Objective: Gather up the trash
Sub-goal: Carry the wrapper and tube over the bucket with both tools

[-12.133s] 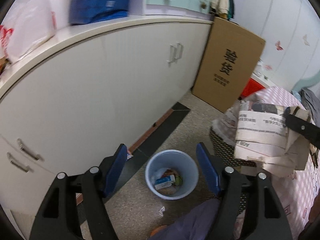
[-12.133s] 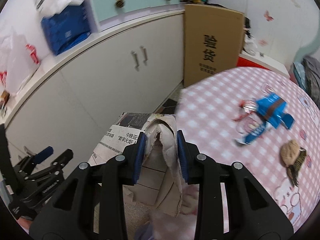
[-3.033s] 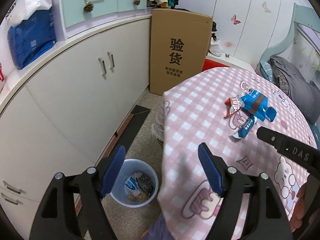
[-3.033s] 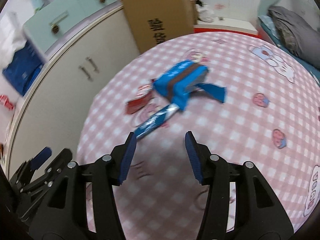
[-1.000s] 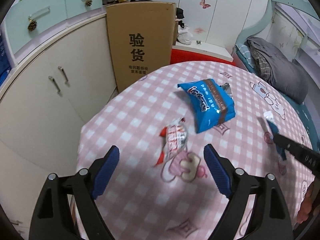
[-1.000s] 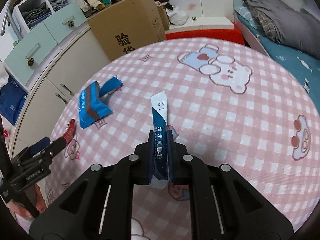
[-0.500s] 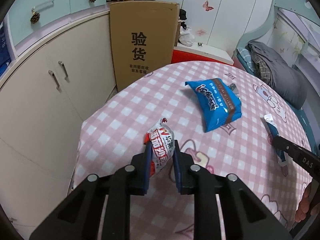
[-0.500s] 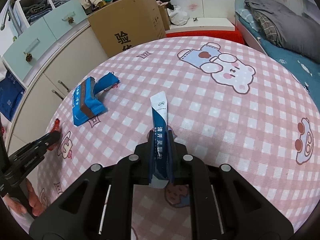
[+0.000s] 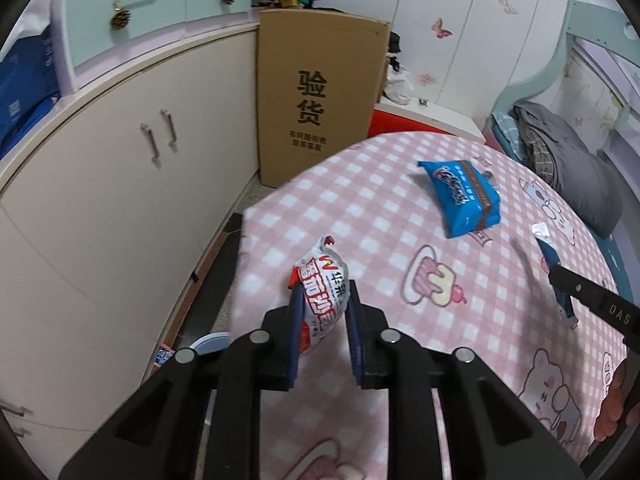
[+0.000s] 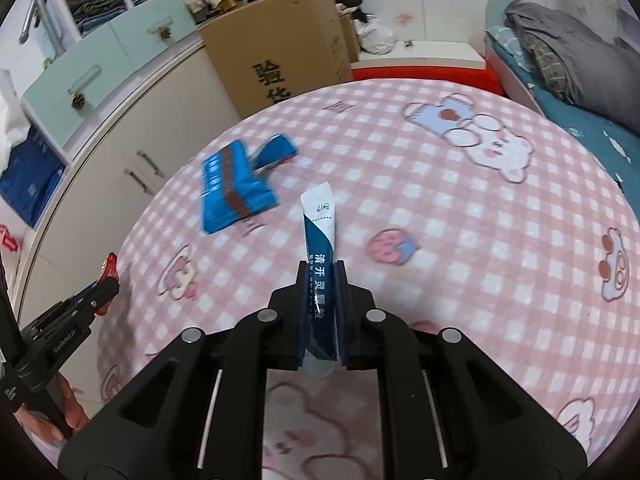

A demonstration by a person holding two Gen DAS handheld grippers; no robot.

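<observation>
My left gripper (image 9: 323, 294) is shut on a white and red snack wrapper (image 9: 322, 280), held above the left edge of the round table. My right gripper (image 10: 319, 280) is shut on a slim blue and white sachet (image 10: 320, 236) that sticks up between its pads. A blue snack bag (image 9: 464, 198) lies flat on the pink checked tablecloth (image 9: 360, 216); the right wrist view shows the blue snack bag (image 10: 234, 192) at the table's left. The rim of the blue bin (image 9: 210, 342) peeks out on the floor below the table edge, mostly hidden behind my left gripper.
White cabinets (image 9: 120, 184) run along the left, with a tall cardboard box (image 9: 316, 96) leaning at their end. A bed with a grey cushion (image 9: 572, 176) stands to the right. The right gripper's tip (image 9: 592, 300) shows at the right of the left wrist view.
My left gripper closed on the white and red wrapper and carried it toward the table's left edge. The right gripper kept its hold on the sachet and drifted the same way.
</observation>
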